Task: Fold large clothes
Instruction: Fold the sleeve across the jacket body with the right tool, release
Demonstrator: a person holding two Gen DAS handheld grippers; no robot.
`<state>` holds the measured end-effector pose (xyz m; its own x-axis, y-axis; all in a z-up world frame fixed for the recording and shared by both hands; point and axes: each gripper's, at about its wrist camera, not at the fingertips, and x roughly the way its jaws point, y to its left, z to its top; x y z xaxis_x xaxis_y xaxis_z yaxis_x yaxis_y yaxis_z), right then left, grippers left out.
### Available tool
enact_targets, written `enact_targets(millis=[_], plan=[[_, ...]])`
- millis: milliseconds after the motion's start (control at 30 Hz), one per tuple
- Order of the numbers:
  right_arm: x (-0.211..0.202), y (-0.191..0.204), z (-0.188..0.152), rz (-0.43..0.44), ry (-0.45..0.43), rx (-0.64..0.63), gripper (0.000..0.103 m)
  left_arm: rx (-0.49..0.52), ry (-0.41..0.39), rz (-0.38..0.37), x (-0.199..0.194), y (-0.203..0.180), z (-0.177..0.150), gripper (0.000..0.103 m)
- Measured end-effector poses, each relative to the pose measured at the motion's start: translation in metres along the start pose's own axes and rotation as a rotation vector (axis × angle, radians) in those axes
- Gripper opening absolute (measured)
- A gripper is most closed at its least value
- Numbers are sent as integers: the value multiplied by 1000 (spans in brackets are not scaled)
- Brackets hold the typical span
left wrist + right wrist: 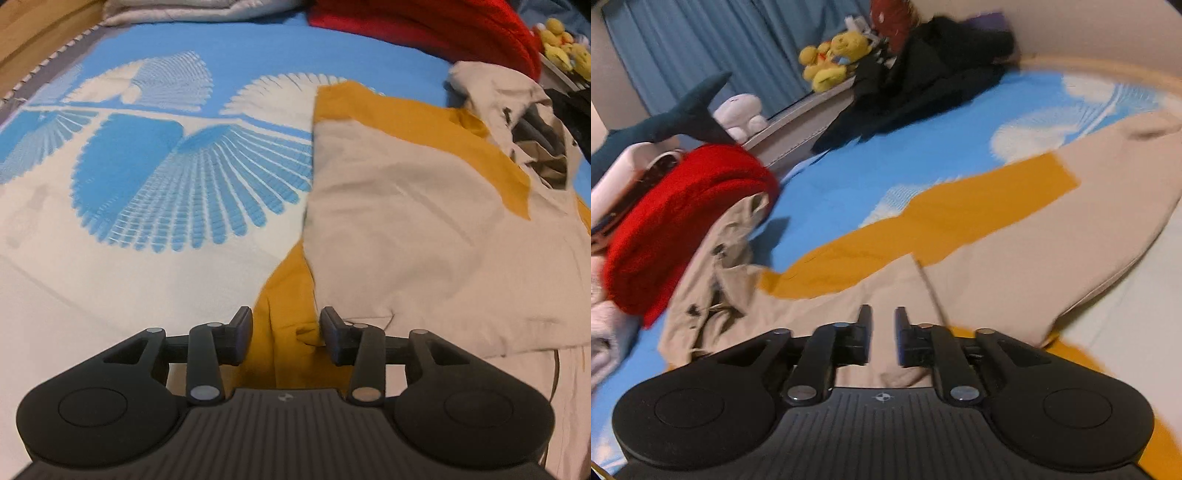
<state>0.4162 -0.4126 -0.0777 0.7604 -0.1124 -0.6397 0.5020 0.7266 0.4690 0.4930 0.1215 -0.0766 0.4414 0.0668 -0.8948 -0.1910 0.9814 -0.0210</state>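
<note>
A large beige coat (399, 221) with a mustard-yellow lining (288, 295) lies partly folded on the blue-and-white patterned bedspread (147, 177). My left gripper (287, 326) hovers low over the coat's near edge, jaws open, with mustard lining showing in the gap and neither pad pressing on it. In the right wrist view the same coat (1015, 266) stretches from the collar at the left to the hem at the right, with a band of lining (923, 229) exposed. My right gripper (883, 325) stands above the beige cloth, open by a narrow gap, holding nothing.
A red knit garment (683, 221) lies against the coat's collar end. A heap of black clothes (916, 81) sits at the far side of the bed. Plush toys (834, 55) line a ledge before blue curtains. A grey blanket (192, 11) lies beyond the bedspread.
</note>
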Motion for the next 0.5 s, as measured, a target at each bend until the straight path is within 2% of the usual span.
enact_targets(millis=[33,67,100,167,233,367,400,467,500], plan=[[6,-3,0,13,47,28,44,-4,-14,5,-3,-1,1,46],[13,-8,-3,27,101,61,48,-20,-36,2,-8,-1,2,46],[21,-13,-6,33,154,97,48,-33,-55,-8,-11,-1,4,45],[29,-20,-11,16,205,133,48,-29,-77,-19,-15,-4,6,45],[33,-25,-14,-10,214,146,48,-27,-92,-29,-20,-9,8,45],[35,-25,-12,7,183,138,45,7,-116,-64,-26,-22,9,45],[35,-26,-11,14,171,137,40,16,-121,-70,-27,-24,9,45],[36,-28,-8,18,160,142,23,23,-126,-86,-27,-27,8,45],[34,-31,-6,23,146,145,5,26,-126,-92,-27,-28,7,45]])
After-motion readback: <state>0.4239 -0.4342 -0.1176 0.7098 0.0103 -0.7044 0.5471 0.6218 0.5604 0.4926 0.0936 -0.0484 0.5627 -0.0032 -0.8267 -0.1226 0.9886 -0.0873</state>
